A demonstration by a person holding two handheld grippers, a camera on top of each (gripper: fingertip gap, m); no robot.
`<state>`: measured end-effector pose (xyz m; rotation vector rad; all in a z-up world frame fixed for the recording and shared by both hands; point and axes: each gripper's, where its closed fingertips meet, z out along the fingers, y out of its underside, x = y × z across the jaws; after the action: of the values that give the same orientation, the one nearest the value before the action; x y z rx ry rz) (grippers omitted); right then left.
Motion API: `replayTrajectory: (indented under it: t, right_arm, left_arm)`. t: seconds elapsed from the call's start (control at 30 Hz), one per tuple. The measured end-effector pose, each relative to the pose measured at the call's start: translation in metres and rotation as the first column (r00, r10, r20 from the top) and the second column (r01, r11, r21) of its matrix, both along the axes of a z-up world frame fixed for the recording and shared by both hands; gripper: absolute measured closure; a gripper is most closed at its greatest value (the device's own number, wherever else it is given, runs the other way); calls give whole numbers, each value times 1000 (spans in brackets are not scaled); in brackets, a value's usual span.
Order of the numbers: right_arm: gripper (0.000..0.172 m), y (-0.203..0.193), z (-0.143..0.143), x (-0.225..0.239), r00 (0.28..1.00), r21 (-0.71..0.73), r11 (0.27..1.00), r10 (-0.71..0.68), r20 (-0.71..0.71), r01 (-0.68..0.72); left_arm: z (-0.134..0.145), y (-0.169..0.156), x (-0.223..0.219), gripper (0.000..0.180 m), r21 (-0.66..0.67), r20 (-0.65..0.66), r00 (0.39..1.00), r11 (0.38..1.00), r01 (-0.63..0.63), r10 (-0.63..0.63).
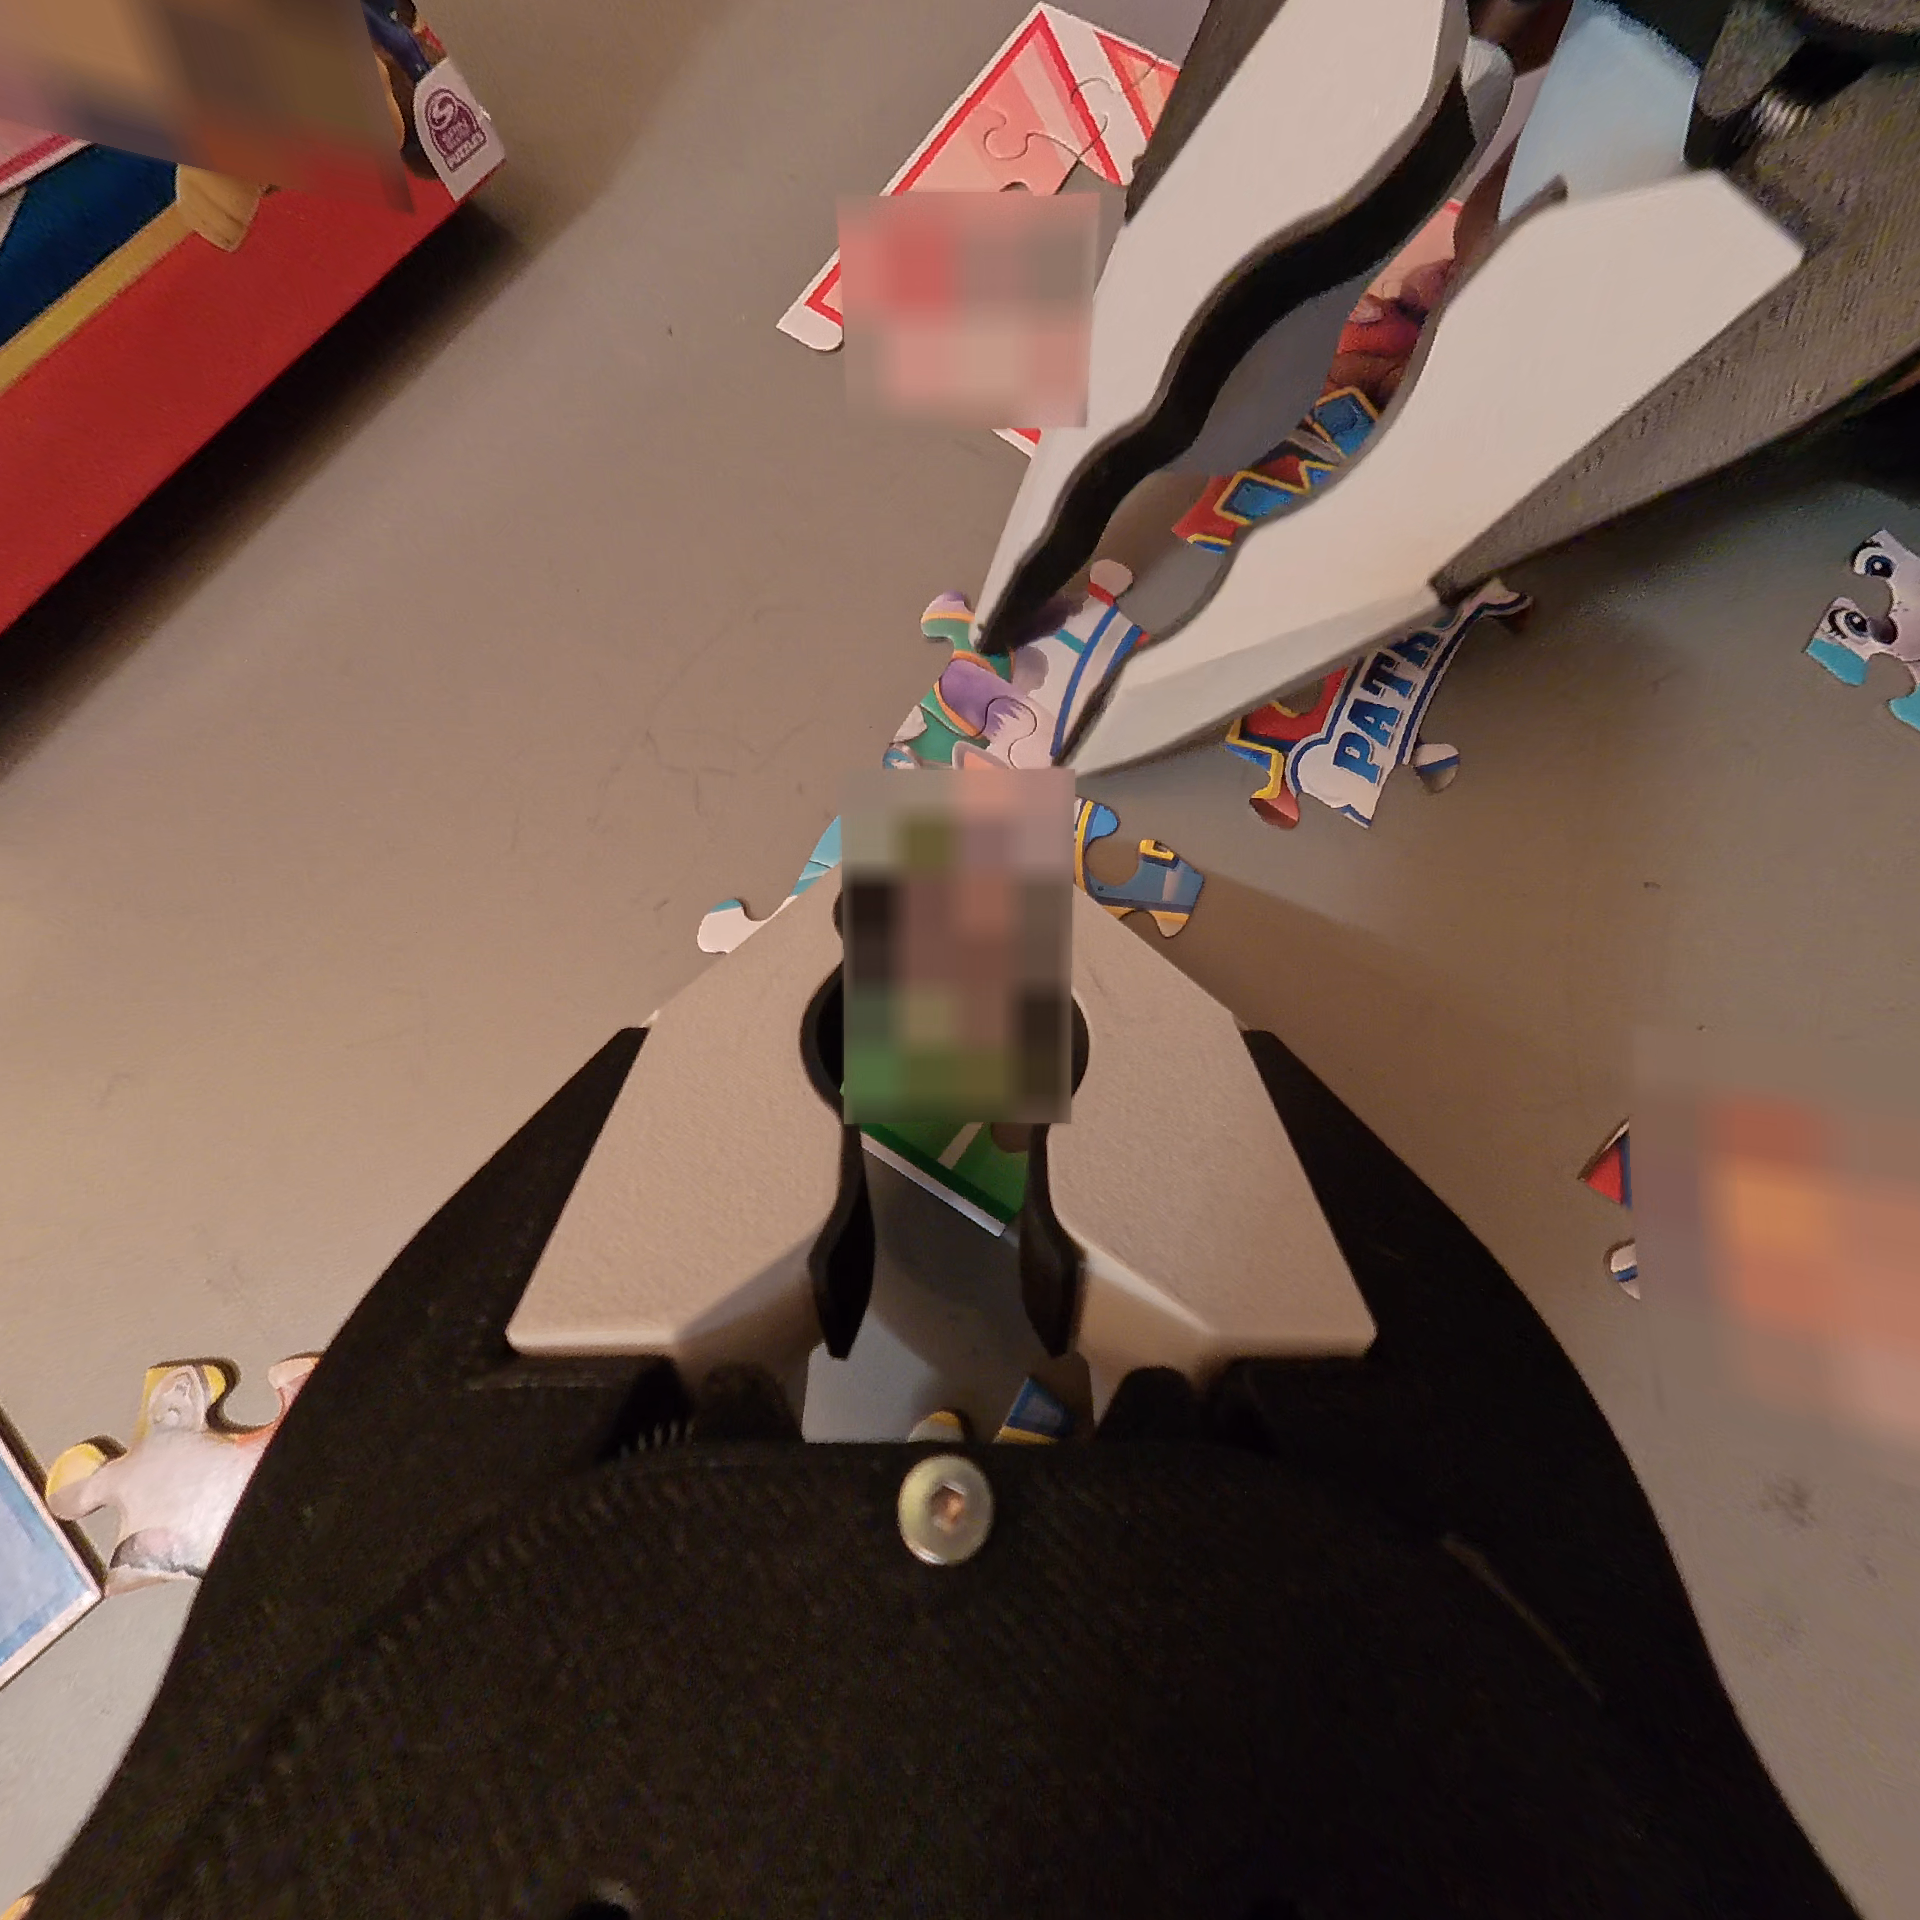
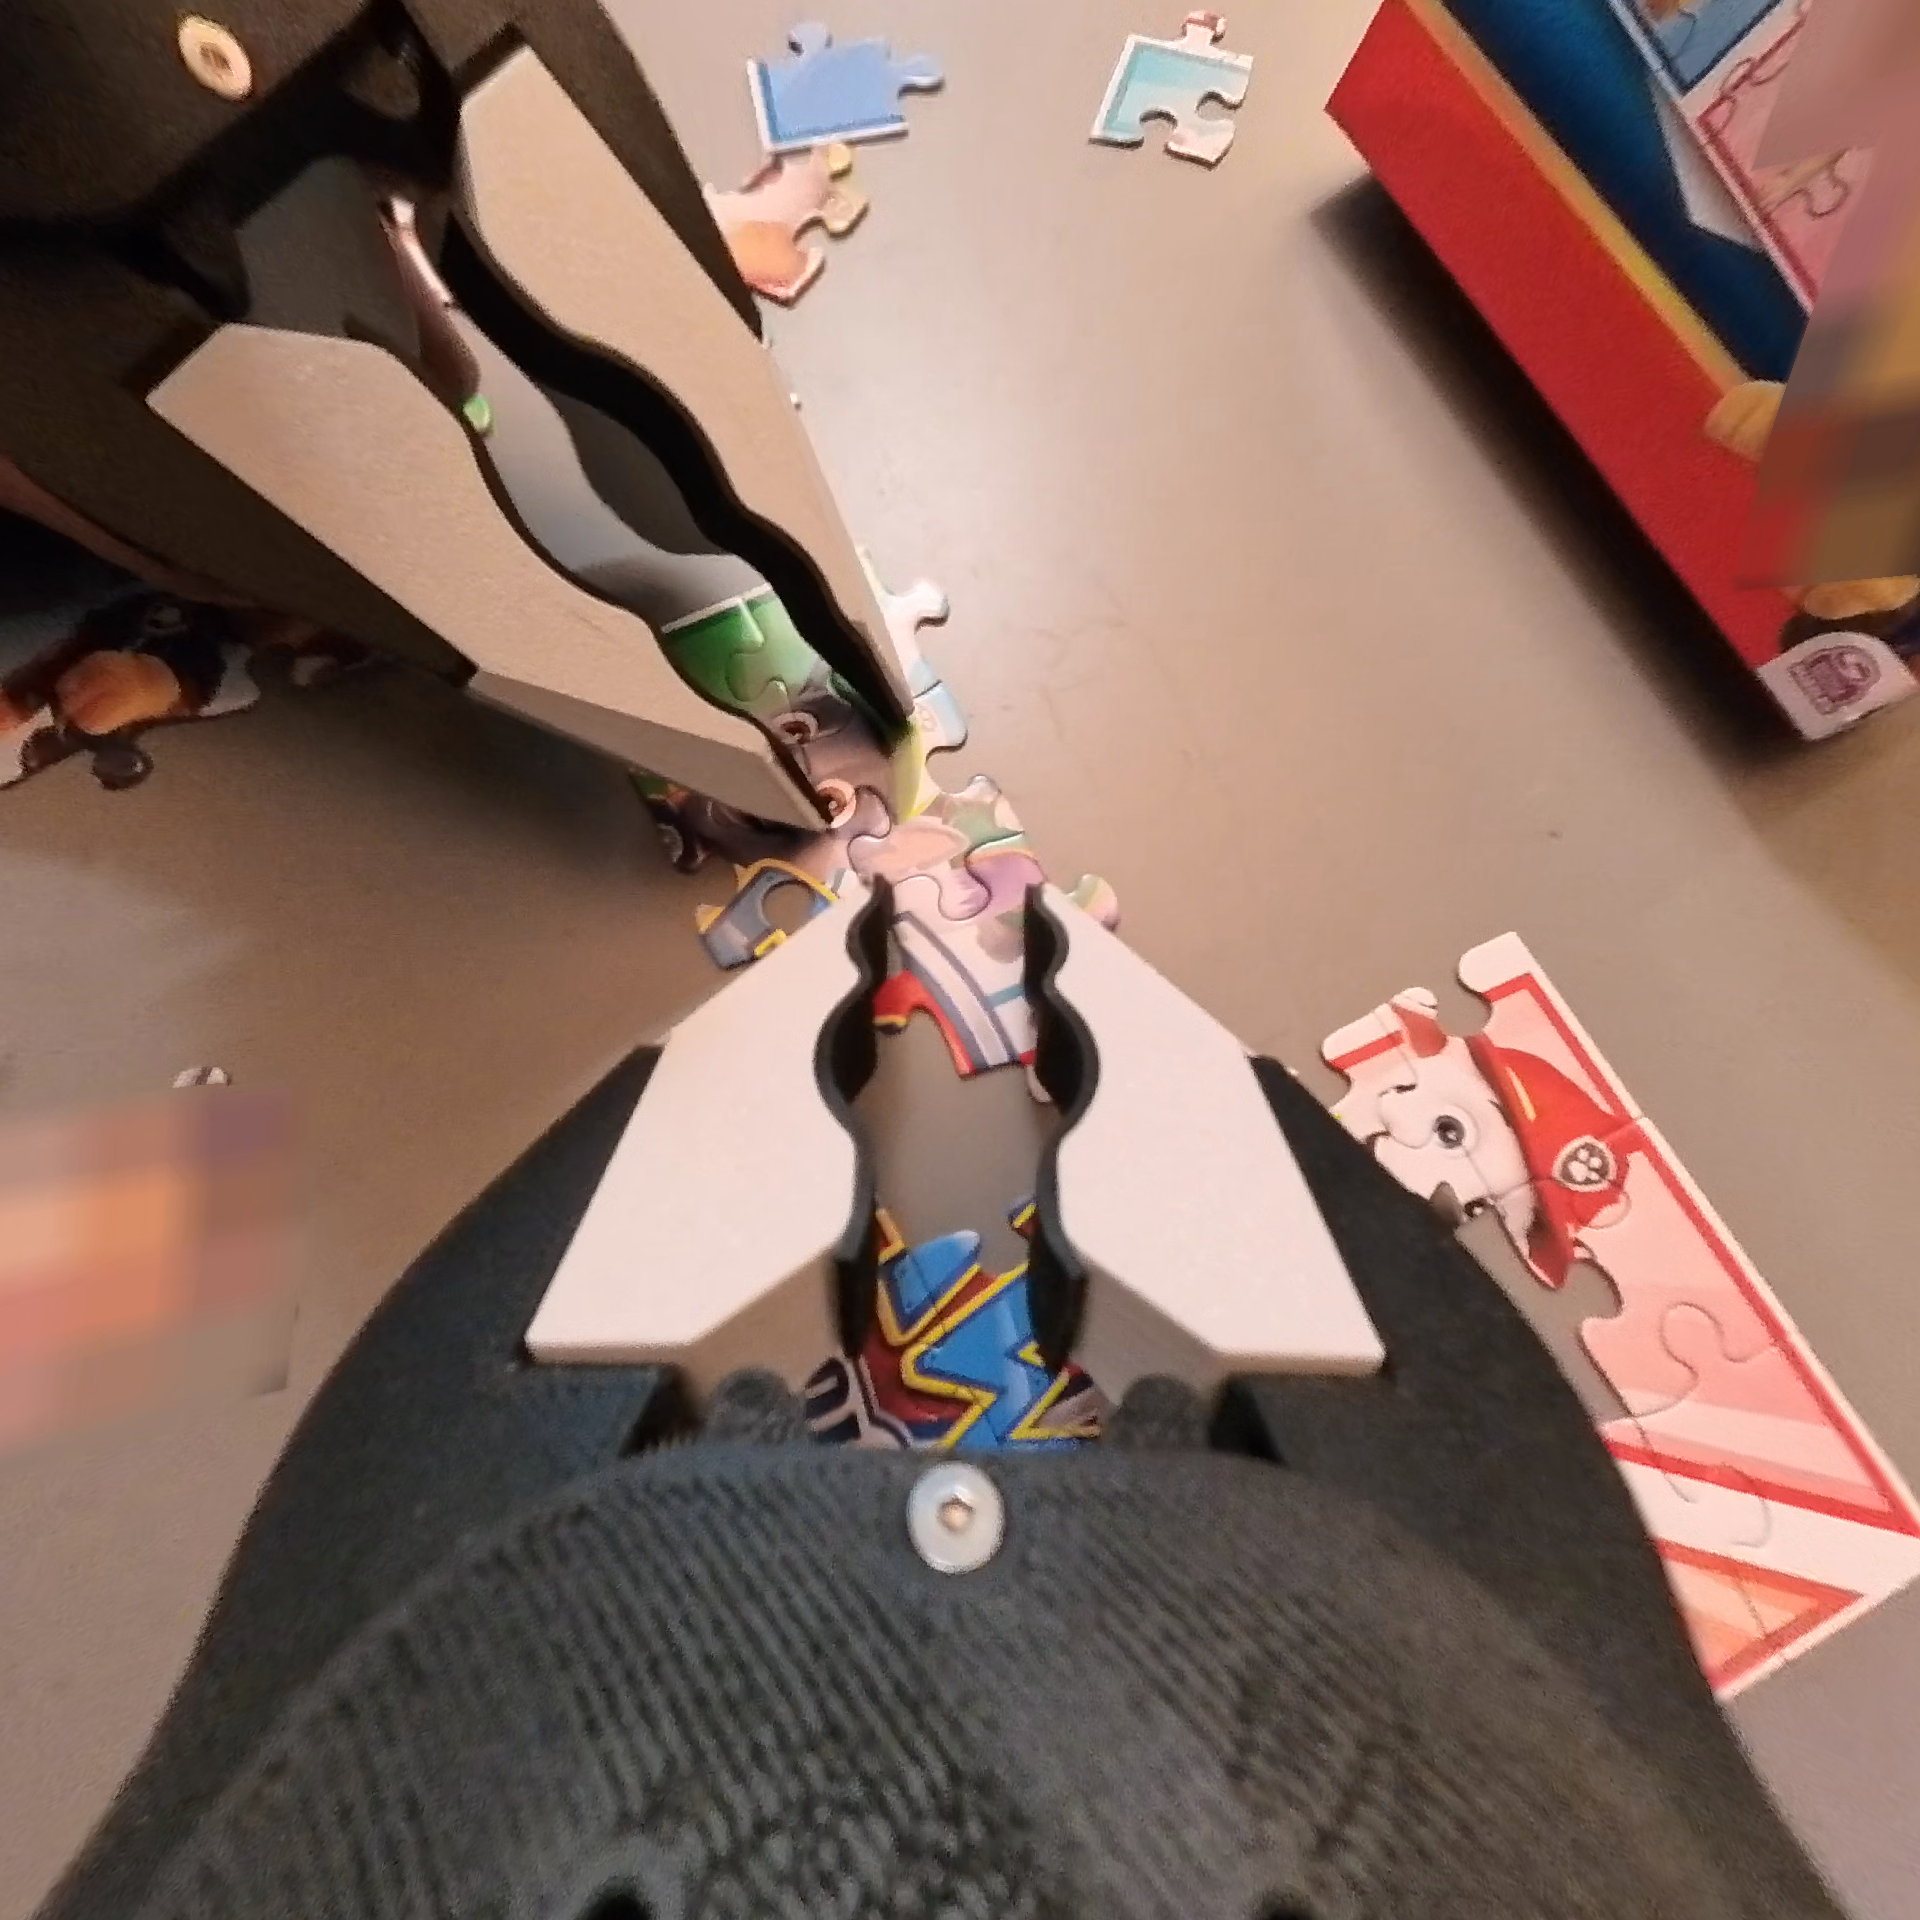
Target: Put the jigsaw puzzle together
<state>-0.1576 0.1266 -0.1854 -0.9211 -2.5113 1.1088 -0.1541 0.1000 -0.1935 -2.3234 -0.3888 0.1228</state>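
The right claw (image 2: pixel 958 904) stood narrowly parted and held nothing, its tips down on a cluster of joined jigsaw pieces (image 2: pixel 961 868) lying flat on the grey surface (image 2: pixel 1195 623). Opposite, the left claw (image 2: pixel 868 774), also narrowly parted and empty, bore on the green-printed piece (image 2: pixel 727 634) of that cluster, seemingly to steady it. A red puzzle box (image 2: pixel 1558 343) with a purple logo sticker (image 2: pixel 1829 681) sat well apart.

Home play area: jigsaw pieces (image 2: pixel 842 99), puzzle box (image 2: pixel 1621 343), grey floor (image 2: pixel 1195 520)
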Motion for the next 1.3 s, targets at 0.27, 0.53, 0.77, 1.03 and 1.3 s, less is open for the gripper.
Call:
replayTrajectory:
  t: [0.27, 0.53, 0.77, 1.03, 1.3]
  right_arm:
    - [150, 8, 15, -7, 998, -46, 998, -43, -45, 41]
    - [151, 55, 73, -26, 955, -293, 938, -242, -169, 186]
    - [151, 70, 95, -26, 952, -488, 852, -283, -118, 192]
    - [150, 64, 86, -26, 953, -419, 888, -269, -141, 189]
    - [151, 61, 83, -25, 954, -409, 894, -262, -146, 183]
  left_arm:
    - [0, 0, -1, 155, -3, -12, 1000, 1000, -8, 7]
    - [68, -24, -42, 147, 408, 100, 976, 886, -220, 196]
    - [74, -61, -73, 152, 437, 100, 948, 842, -316, 304]
    - [70, -56, -68, 153, 410, 64, 957, 867, -283, 283]
    - [71, -55, -67, 153, 424, 81, 959, 861, -280, 272]
